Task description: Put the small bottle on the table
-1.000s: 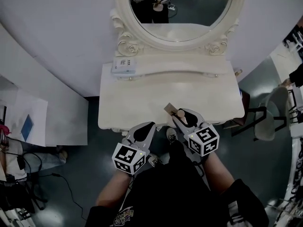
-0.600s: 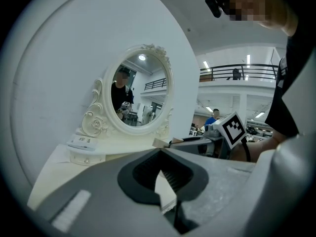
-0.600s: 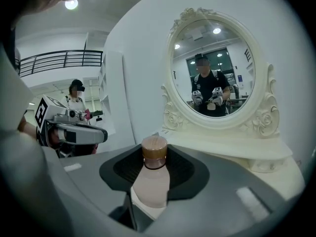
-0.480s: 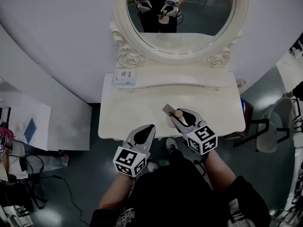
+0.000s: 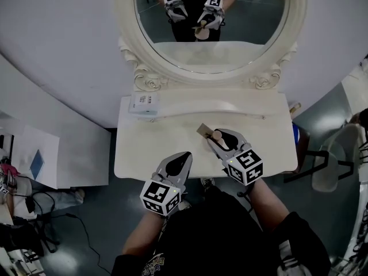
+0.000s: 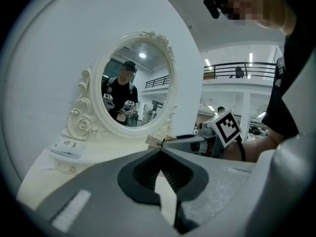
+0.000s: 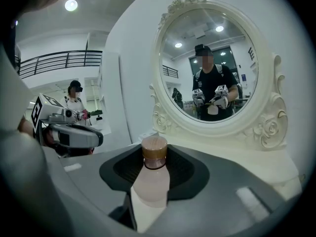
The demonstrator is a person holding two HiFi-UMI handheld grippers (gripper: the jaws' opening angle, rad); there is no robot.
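right gripper [image 5: 217, 140] nudged over table [image 5: 149, 148], small bottle [image 7: 150, 179] clamped between its fingers [image 7: 212, 181], left gripper [image 5: 184, 157] fingers together

oval mirror [image 5: 244, 16] (ornate frame); white box [image 5: 144, 103] near left base

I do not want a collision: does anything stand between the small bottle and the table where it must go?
Nothing visible does. The right tongs hold the small bottle over the front part of the table. The white box lies far back at the left, aside.
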